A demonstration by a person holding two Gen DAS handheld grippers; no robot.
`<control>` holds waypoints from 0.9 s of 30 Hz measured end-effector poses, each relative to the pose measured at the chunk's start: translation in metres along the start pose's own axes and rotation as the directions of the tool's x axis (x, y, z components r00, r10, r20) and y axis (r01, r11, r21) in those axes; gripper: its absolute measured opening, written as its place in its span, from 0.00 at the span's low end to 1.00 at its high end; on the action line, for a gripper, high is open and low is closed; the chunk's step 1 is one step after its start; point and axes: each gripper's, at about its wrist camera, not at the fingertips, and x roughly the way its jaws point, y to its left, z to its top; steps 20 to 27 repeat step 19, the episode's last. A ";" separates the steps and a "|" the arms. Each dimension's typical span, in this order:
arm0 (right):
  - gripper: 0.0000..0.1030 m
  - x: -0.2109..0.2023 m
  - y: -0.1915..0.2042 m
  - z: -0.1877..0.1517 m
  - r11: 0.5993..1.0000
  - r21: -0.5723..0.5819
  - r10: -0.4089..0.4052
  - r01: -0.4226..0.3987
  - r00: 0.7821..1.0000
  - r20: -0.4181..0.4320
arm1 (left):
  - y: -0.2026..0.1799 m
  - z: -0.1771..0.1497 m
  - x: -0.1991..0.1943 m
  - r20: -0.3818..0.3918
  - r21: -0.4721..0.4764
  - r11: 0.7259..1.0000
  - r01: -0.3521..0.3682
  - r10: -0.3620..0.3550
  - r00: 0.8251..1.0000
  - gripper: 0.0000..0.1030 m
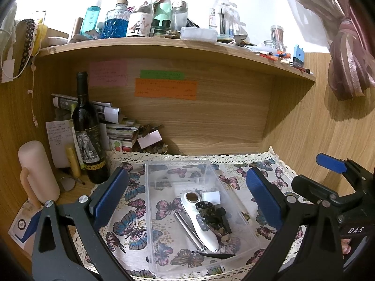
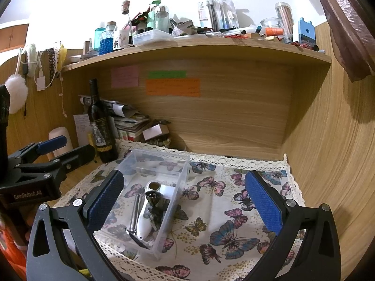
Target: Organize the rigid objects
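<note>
A clear plastic box (image 1: pixel 164 253) (image 2: pixel 178 164) rests on the butterfly cloth. Inside lie a white handheld device (image 1: pixel 199 222) (image 2: pixel 145 220), a metal rod (image 1: pixel 187 228) (image 2: pixel 135 208), a dark ridged round piece (image 1: pixel 205 207) (image 2: pixel 153 197), a small white block (image 1: pixel 211 197) and a black tool (image 1: pixel 222 217). My left gripper (image 1: pixel 187 199) hovers above the box, open, nothing between its blue pads. My right gripper (image 2: pixel 185 201) is open too, its left pad over the box's left wall. The right gripper (image 1: pixel 332 187) also shows at the right of the left wrist view, and the left gripper (image 2: pixel 50 149) at the left of the right wrist view.
A dark wine bottle (image 1: pixel 88 135) (image 2: pixel 102 126) stands left of the cloth by a pink cylinder (image 1: pixel 38 171) and stacked papers (image 1: pixel 121 131). A wooden shelf (image 1: pixel 178 46) above is crowded with bottles and jars. A wooden wall (image 2: pixel 332 140) closes the right side.
</note>
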 end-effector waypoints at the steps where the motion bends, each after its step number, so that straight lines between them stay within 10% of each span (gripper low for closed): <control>1: 1.00 0.000 0.000 0.000 1.000 -0.001 0.001 -0.001 1.000 -0.001 | 0.000 0.000 0.000 0.000 -0.001 1.000 0.001 -0.001 1.000 0.99; 27: 1.00 0.005 0.002 -0.002 1.000 -0.002 0.005 -0.006 1.000 -0.015 | 0.002 -0.002 0.003 -0.018 -0.011 0.999 0.030 -0.030 0.999 0.99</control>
